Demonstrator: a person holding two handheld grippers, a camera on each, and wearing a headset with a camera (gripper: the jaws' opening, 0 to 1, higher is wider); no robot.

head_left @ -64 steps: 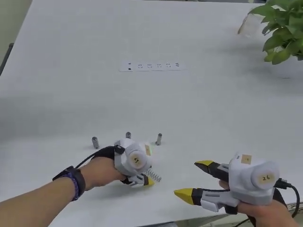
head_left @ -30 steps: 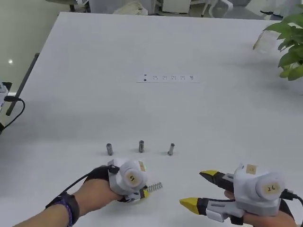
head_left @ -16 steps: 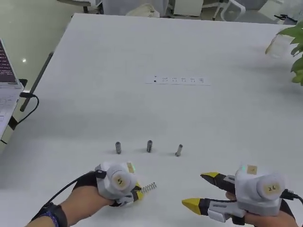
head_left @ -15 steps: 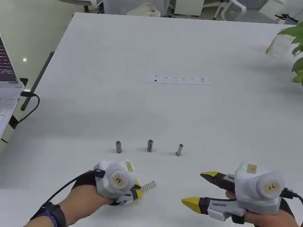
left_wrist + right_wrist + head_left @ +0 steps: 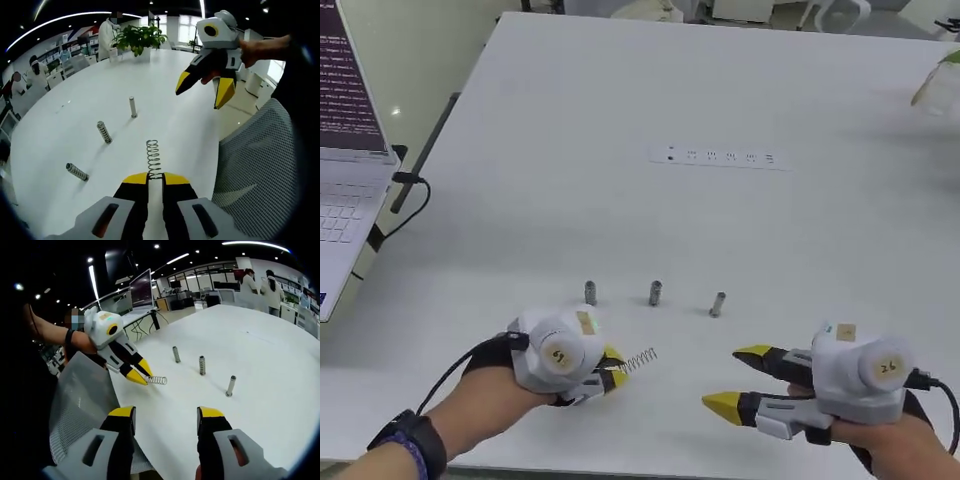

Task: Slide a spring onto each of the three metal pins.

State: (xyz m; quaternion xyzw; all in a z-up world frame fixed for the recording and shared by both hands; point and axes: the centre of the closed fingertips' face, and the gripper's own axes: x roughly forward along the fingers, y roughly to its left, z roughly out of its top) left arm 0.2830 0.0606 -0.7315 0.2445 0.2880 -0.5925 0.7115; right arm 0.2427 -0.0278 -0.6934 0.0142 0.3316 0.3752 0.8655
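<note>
The left gripper [image 5: 612,368], jaws pinched on the last spring [image 5: 640,359], has swung it round to aim at the bare third pin [image 5: 718,304], near but apart; left pin [image 5: 590,292] and middle pin [image 5: 655,292] already carry springs, so one insertion is left, and the right gripper [image 5: 735,378] idles with jaws wide.

On the right gripper [image 5: 736,377] a round sticker [image 5: 880,368] reads "26"; I make out roughly "5" on the left gripper [image 5: 613,366].

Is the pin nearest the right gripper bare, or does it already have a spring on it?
Bare: the pin shows a smooth shaft with no coils. A spring is held in the left gripper.
</note>
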